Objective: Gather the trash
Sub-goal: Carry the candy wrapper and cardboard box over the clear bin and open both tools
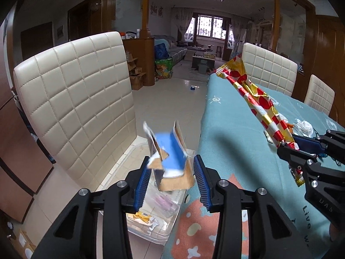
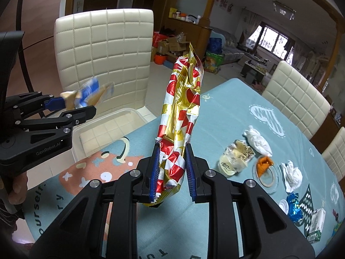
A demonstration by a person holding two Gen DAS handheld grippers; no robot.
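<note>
Fingers of my left gripper (image 1: 171, 180) stand wide apart low in the left wrist frame, and the torn blue-and-brown carton scrap (image 1: 170, 157) between them is blurred and seems to touch neither pad, so I judge it loose over the clear plastic bin (image 1: 151, 228) on the floor beside the table edge. My right gripper (image 2: 172, 172), at the bottom centre of its own frame, is closed snugly on the lower end of the long red-and-gold wrapper (image 2: 183, 108), which stands tall and leans slightly right. To do this step well, I would carry the wrapper left over the bin's mouth before opening, keeping it low so its floppy top does not catch the cream chair (image 2: 103, 49) behind. On the teal tablecloth (image 2: 226, 112), right of centre, more trash waits: a crumpled clear cup (image 2: 235, 157), an orange scrap (image 2: 264, 164), white tissue wads (image 2: 257, 140) and a blue foil piece (image 2: 294, 208). The bin's contents are mostly hidden behind my left gripper, and a small green-and-white box (image 2: 315, 224) at the lower right is cut off by the lens edge.
</note>
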